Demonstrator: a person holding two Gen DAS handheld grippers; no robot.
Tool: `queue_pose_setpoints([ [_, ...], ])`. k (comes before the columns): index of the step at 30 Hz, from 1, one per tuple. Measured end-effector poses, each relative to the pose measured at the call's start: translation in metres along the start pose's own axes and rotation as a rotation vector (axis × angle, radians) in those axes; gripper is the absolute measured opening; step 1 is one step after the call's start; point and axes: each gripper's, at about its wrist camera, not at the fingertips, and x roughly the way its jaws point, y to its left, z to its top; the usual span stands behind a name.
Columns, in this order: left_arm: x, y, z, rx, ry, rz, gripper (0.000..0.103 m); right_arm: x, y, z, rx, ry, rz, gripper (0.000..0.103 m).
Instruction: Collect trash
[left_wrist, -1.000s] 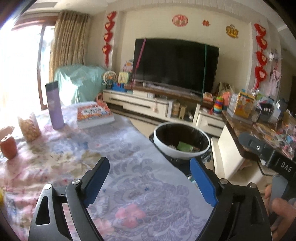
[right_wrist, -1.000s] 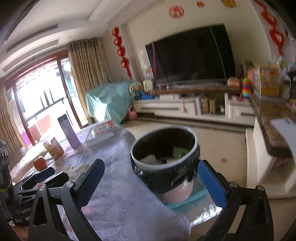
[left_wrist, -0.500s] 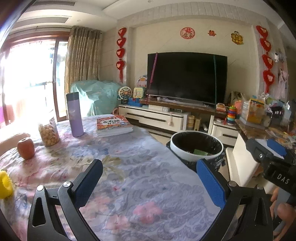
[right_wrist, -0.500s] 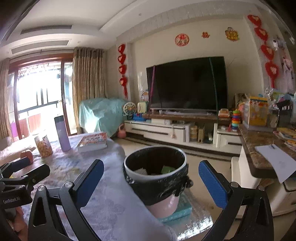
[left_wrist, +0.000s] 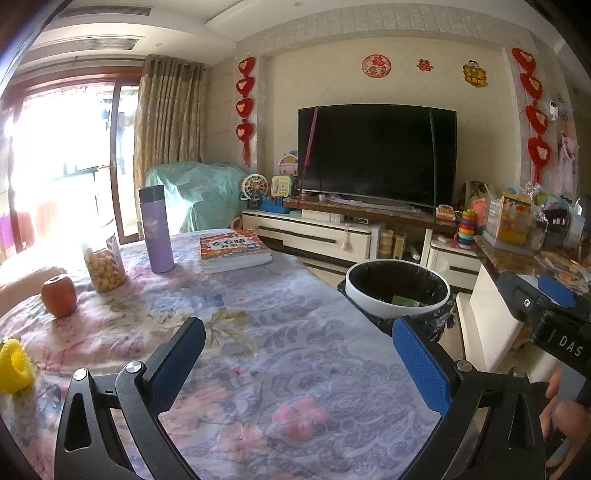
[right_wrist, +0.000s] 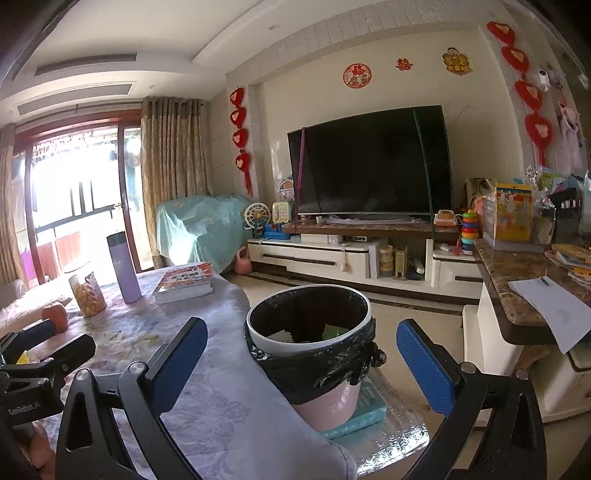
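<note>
A pink trash bin with a black liner (right_wrist: 314, 343) stands beside the table's right edge, with white and green scraps inside; it also shows in the left wrist view (left_wrist: 398, 293). My right gripper (right_wrist: 301, 363) is open and empty, held level in front of the bin. My left gripper (left_wrist: 295, 363) is open and empty above the flowered tablecloth (left_wrist: 236, 332). The left gripper also appears at the left edge of the right wrist view (right_wrist: 40, 354).
On the table stand a purple flask (left_wrist: 156, 229), a snack jar (left_wrist: 104, 266), an apple (left_wrist: 59, 295), a book (left_wrist: 232, 249) and a yellow toy (left_wrist: 13, 365). A TV cabinet (left_wrist: 314, 236) stands behind, and a cluttered marble counter (right_wrist: 524, 284) at the right.
Both grippers have tilted up and drawn back, so the room shows more level and the bin sits lower in view. Both stay open and empty.
</note>
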Motion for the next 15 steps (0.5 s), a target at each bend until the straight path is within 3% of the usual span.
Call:
queue_pose_setpoints([
  [15,-0.0008,0.0061,-0.0032,-0.003,-0.026,0.021,0.102,-0.0047,0.003,0.002,-0.001,-0.016,0.021,0.103],
])
